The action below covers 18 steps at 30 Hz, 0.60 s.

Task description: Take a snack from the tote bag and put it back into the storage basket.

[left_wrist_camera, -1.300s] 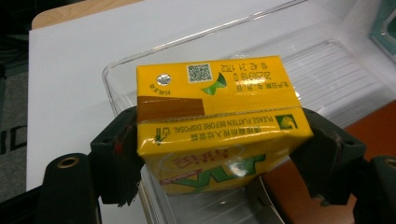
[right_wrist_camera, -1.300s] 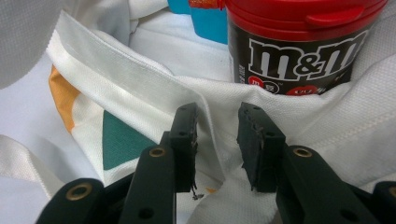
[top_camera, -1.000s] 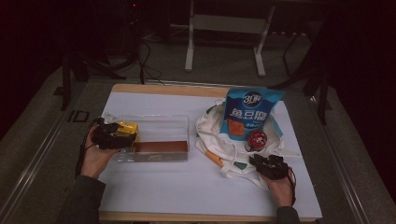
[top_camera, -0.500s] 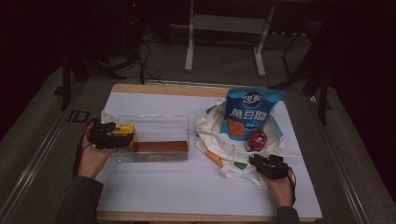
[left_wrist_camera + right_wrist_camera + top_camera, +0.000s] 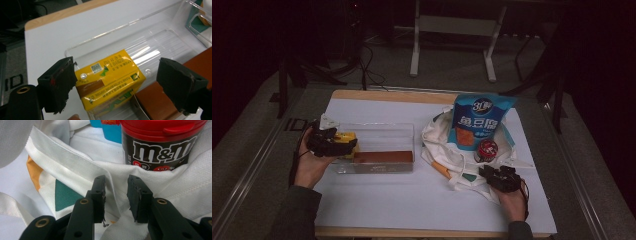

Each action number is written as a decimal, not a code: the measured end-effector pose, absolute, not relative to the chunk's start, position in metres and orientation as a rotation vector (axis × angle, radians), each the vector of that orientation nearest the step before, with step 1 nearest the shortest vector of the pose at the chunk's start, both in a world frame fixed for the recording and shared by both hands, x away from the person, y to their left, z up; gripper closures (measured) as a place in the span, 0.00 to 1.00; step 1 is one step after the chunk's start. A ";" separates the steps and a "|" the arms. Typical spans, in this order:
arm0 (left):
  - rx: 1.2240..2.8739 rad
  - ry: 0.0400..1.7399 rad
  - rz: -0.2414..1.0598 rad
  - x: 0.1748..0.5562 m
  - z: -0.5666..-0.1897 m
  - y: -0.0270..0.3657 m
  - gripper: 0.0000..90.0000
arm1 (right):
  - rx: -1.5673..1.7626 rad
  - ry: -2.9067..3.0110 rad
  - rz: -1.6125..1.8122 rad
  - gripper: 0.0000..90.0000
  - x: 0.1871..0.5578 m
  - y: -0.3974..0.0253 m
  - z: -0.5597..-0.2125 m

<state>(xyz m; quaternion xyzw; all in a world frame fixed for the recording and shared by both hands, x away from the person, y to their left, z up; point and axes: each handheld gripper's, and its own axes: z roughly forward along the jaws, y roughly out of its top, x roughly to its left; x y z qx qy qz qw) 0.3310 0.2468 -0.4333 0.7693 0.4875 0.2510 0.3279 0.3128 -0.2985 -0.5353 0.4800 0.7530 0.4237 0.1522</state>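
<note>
Yellow box (image 5: 110,80) sits in the clear bin (image 5: 160,37), left hand-held gripper (image 5: 122,85) wide open around it; right hand-held gripper (image 5: 116,195) pinches the white bag (image 5: 75,170), more to unpack

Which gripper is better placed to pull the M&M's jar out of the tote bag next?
Right. The right gripper sits on the white tote bag just below the M&M's jar, while the left gripper is open around the yellow carton in the clear bin.

- Yellow carton (image 5: 110,80): one, at the clear bin's left end.
- Clear bin (image 5: 377,132): one.
- White cloth bag (image 5: 447,150): one.
- Blue snack pouch (image 5: 481,117): one.
- Red-lidded candy jar (image 5: 487,149): one.
- Grippers: two.
</note>
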 end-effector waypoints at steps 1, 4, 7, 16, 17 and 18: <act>2.014 1.276 0.657 0.331 -0.433 0.247 0.18 | 1.377 2.161 1.216 0.75 0.313 -0.299 -0.535; 2.006 1.266 0.648 0.334 -0.427 0.246 0.17 | 1.376 2.161 1.215 0.75 0.313 -0.299 -0.535; 1.996 1.235 0.620 0.335 -0.424 0.246 0.16 | 1.378 2.161 1.216 0.75 0.313 -0.299 -0.535; 1.994 1.193 0.612 0.334 -0.420 0.236 0.15 | 1.366 2.170 1.219 0.72 0.313 -0.298 -0.535; 1.979 1.188 0.612 0.333 -0.419 0.235 0.18 | 1.366 2.170 1.221 0.72 0.313 -0.298 -0.535; 1.966 1.184 0.609 0.333 -0.419 0.234 0.19 | 1.367 2.171 1.222 0.72 0.313 -0.298 -0.535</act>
